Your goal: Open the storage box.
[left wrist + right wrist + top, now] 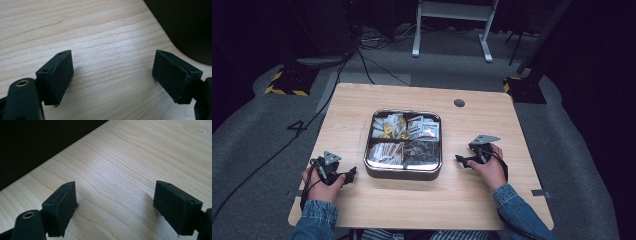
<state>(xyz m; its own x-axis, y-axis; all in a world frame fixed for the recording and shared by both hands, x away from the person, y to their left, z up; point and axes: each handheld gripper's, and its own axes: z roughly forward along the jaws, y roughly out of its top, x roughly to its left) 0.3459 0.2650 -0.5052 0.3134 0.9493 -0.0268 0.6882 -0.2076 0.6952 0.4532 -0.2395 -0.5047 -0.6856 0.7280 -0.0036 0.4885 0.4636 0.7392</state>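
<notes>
1. Denim sleeves come in over the near edge of the table, one at each near corner. Cuffs look coarse, frayed blue weave.
2. Left hand rests on the wood close to the near left corner, wrapped round the left gripper; grey three-cornered plate on top, black cable looping at the wrist. Jaws point toward the tray.
3. Left gripper view: left gripper has its jaws wide apart, nothing between them. Pads are matte black, blocky, faintly grainy. Pale wood grain beneath; a dark rounded wall at upper right.
4. Right hand lies toward the right edge, holding the right gripper, jaws aimed at the tray's right side, just apart from it.
5. Right gripper view: right gripper also spread wide, empty. Same black pads. A dark straight-edged surface crosses the upper left.
6. Tray: square, rounded corners, shiny metal, at the middle of the table between the two grippers. Four compartments hold small packets, white and yellow; contents too small to tell.
7. Round dark grommet near the far edge.
8. Beyond: grey carpet, cables, white frame legs.
</notes>
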